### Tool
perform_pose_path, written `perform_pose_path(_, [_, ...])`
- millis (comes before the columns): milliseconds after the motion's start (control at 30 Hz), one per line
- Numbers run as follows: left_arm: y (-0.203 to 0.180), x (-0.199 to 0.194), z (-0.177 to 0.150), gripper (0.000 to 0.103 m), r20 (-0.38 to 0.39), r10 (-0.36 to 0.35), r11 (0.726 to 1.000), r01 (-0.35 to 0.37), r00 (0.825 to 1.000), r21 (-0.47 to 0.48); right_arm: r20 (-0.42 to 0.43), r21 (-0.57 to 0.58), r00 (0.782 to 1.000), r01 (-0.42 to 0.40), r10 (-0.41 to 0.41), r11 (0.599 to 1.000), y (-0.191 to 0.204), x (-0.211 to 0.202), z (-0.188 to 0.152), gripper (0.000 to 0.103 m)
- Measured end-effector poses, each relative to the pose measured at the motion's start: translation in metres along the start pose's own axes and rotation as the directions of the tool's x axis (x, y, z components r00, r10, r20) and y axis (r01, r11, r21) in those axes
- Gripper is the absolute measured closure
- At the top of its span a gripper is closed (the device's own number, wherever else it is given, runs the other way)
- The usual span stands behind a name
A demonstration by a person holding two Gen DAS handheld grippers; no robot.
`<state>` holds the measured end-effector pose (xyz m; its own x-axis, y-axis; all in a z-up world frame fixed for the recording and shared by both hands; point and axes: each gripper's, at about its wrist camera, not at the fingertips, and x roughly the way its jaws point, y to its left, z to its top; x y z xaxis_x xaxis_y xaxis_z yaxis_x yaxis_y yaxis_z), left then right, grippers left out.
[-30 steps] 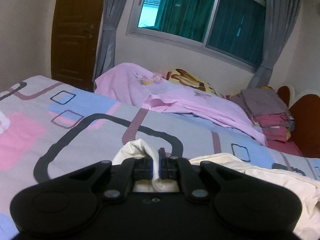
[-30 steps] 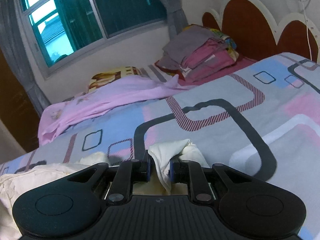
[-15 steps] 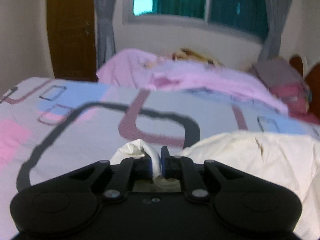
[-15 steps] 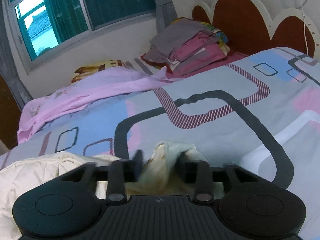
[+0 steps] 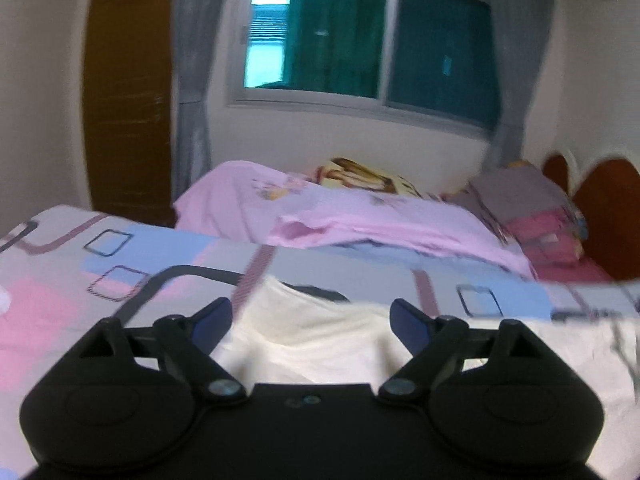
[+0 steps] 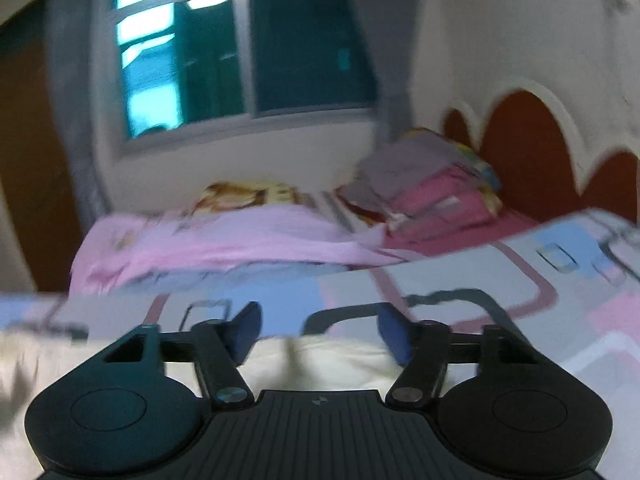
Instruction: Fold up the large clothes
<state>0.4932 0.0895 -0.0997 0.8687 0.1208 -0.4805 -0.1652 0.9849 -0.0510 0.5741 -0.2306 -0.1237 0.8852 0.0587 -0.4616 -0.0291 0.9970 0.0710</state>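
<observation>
Tools (image 5: 310, 318) (image 6: 318, 328) now opening, cream garment (image 5: 320, 340) released.

Open patterned bedspread (image 5: 60, 300) ahead; pink sheet (image 5: 380, 224) and folded clothes stack (image 6: 440, 192) beyond.

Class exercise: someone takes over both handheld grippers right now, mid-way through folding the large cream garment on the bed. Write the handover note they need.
Left gripper: jaws opening, nothing pinched; the cream garment lies below and between the fingers.
Right gripper: jaws opening too, cloth beneath, not gripped.
Garment: spread on the patterned bedspread, its far edge just ahead of both grippers. A pink sheet and a stack of folded clothes sit farther back, near the headboard.
Done: both corners are released onto the bed.
Left: check that the fold lies flat, smooth it, then regrip for further folds. How many remain cannot be told from these views.
</observation>
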Motion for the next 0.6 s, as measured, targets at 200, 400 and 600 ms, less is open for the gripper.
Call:
perform_pose_path(200, [-0.036,0.029,-0.037,0.023,0.059,0.082,0.981,-0.091,0.995,0.171,-0.008,-0.150,0.999,0.035,-0.037,0.988,0.040,0.035,-0.032,0.040])
perform_pose_path(400, [-0.017,0.056,-0.054,0.020,0.003,0.119,0.989,-0.118,0.993,0.087,-0.074,-0.101,0.992,0.091,-0.099,0.991,0.015,0.075,-0.050,0.040])
perform_pose_path(600, [-0.010,0.071,-0.058,0.016,-0.046,0.094,0.995,-0.092,0.994,0.048,-0.115,-0.068,0.989,0.084,-0.091,0.994,0.002,0.096,-0.064,0.040])
